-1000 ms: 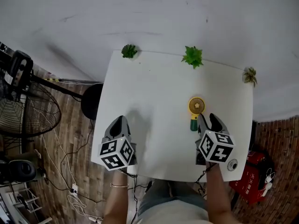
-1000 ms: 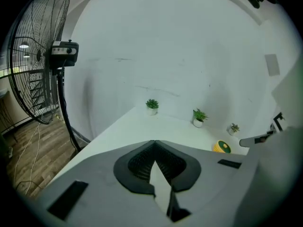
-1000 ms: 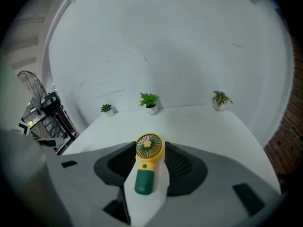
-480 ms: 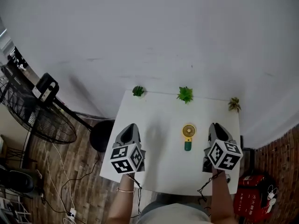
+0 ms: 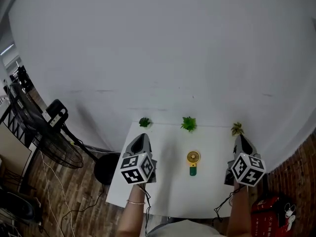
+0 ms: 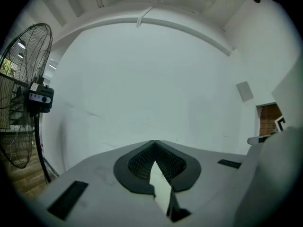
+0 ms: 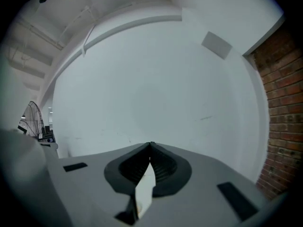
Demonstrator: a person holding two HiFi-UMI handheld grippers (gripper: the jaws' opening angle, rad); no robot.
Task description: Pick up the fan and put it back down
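The plain white wall (image 5: 163,58) fills both tool cameras, and that is the trouble: neither shows any of the white square counter (image 5: 163,196) below. If I go down from here without tipping the tools forward, I judge I could land off target.

My left tool (image 5: 141,136) has its jaws pressed together on nothing. My right tool (image 5: 240,137), over the counter's right edge, is likewise closed and empty. If I descend without parting the jaws, the tips would likely shove the small round yellow fan with the green handle (image 5: 193,162) instead of taking it. It lies flat mid-counter, between the tools and well apart from both.

My forearms reach forward side by side, and the wrists are cocked so that both tools point up and away from me.
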